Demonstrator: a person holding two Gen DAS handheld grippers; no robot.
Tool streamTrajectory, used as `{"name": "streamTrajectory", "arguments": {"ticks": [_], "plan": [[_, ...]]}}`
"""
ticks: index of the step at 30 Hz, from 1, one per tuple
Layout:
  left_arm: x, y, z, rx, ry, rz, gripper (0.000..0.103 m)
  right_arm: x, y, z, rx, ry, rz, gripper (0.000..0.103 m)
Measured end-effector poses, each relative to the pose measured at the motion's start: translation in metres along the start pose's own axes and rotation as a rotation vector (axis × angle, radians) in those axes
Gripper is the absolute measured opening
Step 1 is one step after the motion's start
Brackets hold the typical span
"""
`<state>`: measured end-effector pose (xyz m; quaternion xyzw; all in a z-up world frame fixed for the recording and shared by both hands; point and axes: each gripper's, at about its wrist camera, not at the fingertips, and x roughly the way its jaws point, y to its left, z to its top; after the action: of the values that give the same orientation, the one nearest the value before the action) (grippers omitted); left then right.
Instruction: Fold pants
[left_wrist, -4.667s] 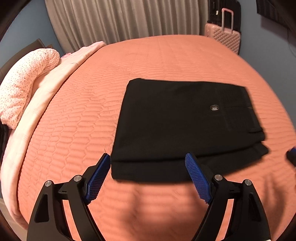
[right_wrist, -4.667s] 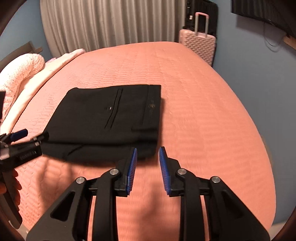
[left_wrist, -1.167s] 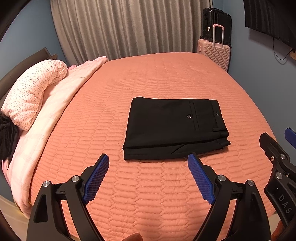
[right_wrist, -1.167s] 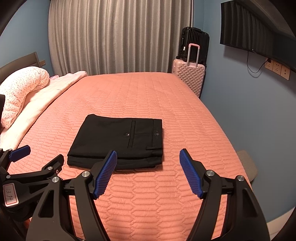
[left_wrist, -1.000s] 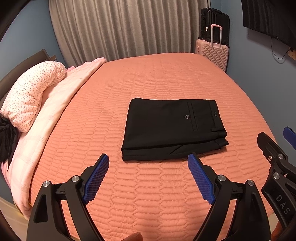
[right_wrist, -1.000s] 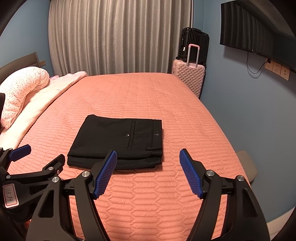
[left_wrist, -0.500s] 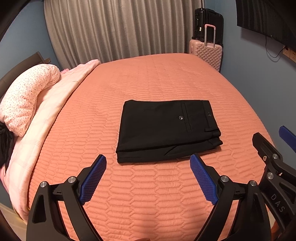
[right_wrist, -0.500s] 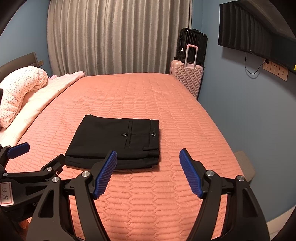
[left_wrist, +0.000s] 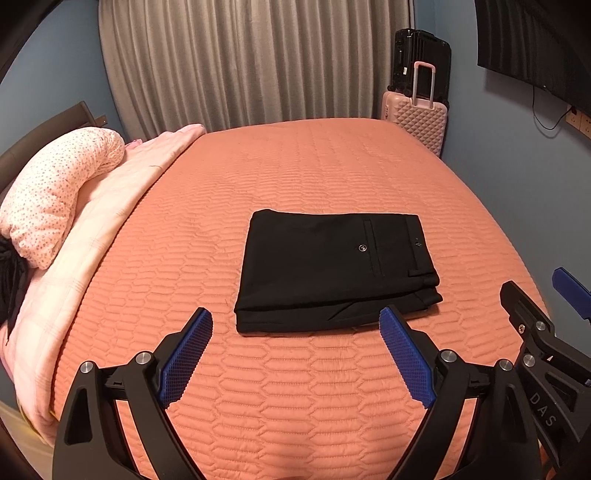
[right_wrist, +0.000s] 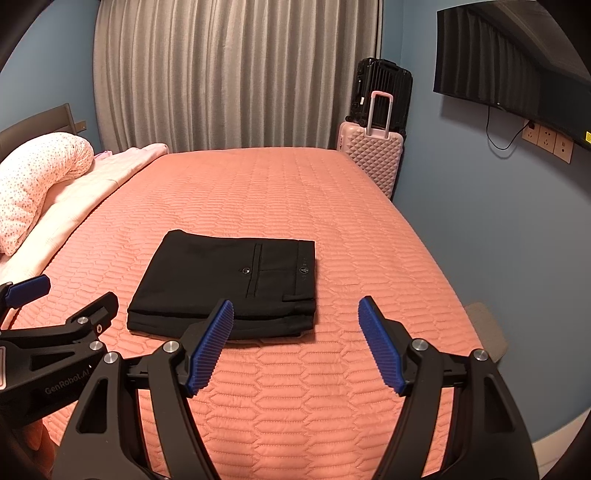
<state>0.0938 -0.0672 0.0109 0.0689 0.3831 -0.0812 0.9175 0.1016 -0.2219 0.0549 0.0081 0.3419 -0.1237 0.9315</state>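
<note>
A bed (left_wrist: 332, 177) with a coral quilted cover fills most of both views, backed by grey pleated curtains (left_wrist: 251, 62) and blue walls. Along its left side lies a pale pink blanket (left_wrist: 92, 229) with a speckled pink pillow (left_wrist: 55, 192) on top, and a dark headboard (left_wrist: 44, 129) shows behind them. At the far right corner a pink hard-shell suitcase (right_wrist: 373, 155) stands against the bed's edge with a black suitcase (right_wrist: 384, 92) behind it. A dark wall-mounted screen (right_wrist: 498, 70) is cut off by the right wrist view's rim, with a cable and wall sockets (right_wrist: 546, 142) below it. A dark shape at the left wrist view's left edge, below the pillow, is too cropped to name, as is a grey patch past the bed's right edge in the right wrist view. Nothing lies between the tools and the black pants (left_wrist: 336, 269), which rest flat near the middle of the bed, folded into a neat rectangle with stacked layers showing at the near edge, the waistband to the right, and a buttoned back pocket and belt loop facing up. The left tool (left_wrist: 295, 350) hangs above the cover just short of the pants with its blue-padded jaws spread wide and empty. The right tool (right_wrist: 295, 343) is likewise wide apart, gripping nothing, clear of the cloth.
</note>
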Motion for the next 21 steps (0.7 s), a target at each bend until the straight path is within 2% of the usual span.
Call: {"name": "streamTrajectory", "arguments": {"ticks": [21], "plan": [[-0.0013,-0.0061,-0.0026,0.016,-0.021,0.021,0.090,0.0008,0.0022,0.0005,-0.003,0.002,0.000,0.069]]}}
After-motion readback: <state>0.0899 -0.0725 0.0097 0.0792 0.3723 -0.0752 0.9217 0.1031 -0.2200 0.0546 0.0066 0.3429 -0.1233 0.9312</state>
